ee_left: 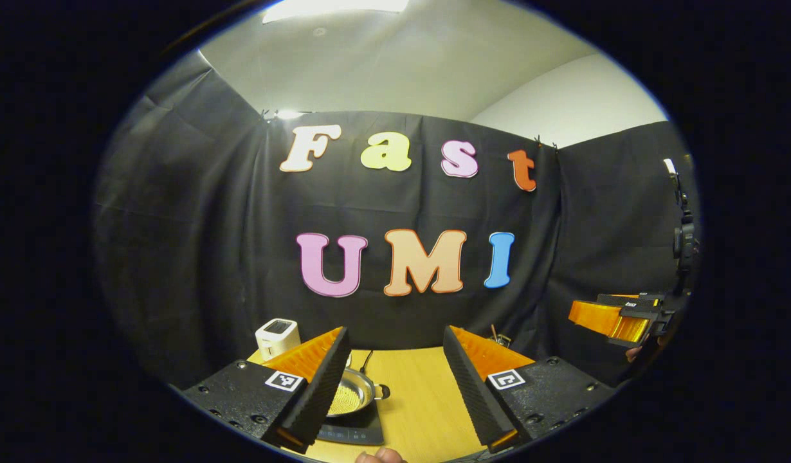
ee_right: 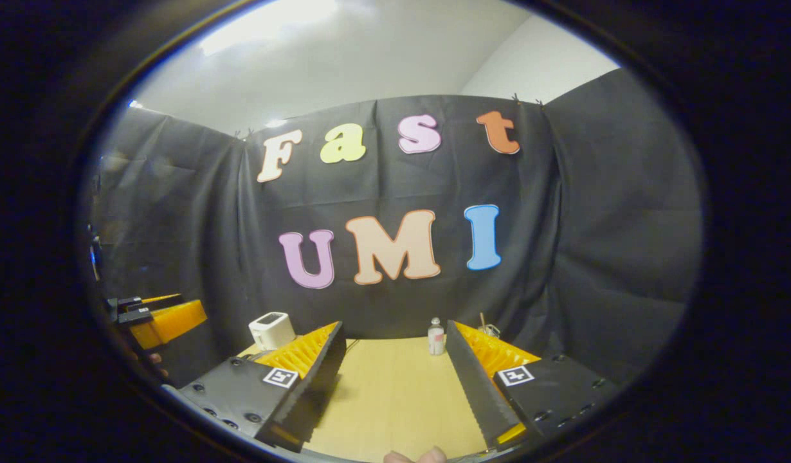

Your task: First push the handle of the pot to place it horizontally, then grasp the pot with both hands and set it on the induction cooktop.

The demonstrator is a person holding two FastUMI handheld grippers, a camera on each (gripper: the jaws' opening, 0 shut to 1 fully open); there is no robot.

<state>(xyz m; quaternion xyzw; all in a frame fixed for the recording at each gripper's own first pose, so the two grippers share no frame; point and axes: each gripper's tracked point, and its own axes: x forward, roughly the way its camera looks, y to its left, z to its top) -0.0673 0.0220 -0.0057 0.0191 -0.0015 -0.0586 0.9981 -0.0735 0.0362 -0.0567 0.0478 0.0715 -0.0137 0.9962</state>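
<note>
Two tongs, both spread wide, nothing between the fingers of either. Left tongs (ee_left: 395,386) at bottom of left gripper view; right tongs (ee_right: 392,386) at bottom of right gripper view. One pot (ee_left: 355,393), metal, lower centre-left of left gripper view, sitting on one dark induction cooktop (ee_left: 354,432); left finger covers part of the pot. Short handle (ee_left: 381,390) sticks out to the pot's right. One wooden tabletop (ee_left: 415,392). One white boxy appliance (ee_left: 278,335) at far left edge of tabletop. One small bottle (ee_right: 436,337) at back of tabletop in right gripper view. One fingertip (ee_left: 379,456) at bottom edge. Black cloth wall (ee_left: 196,257) behind.
</note>
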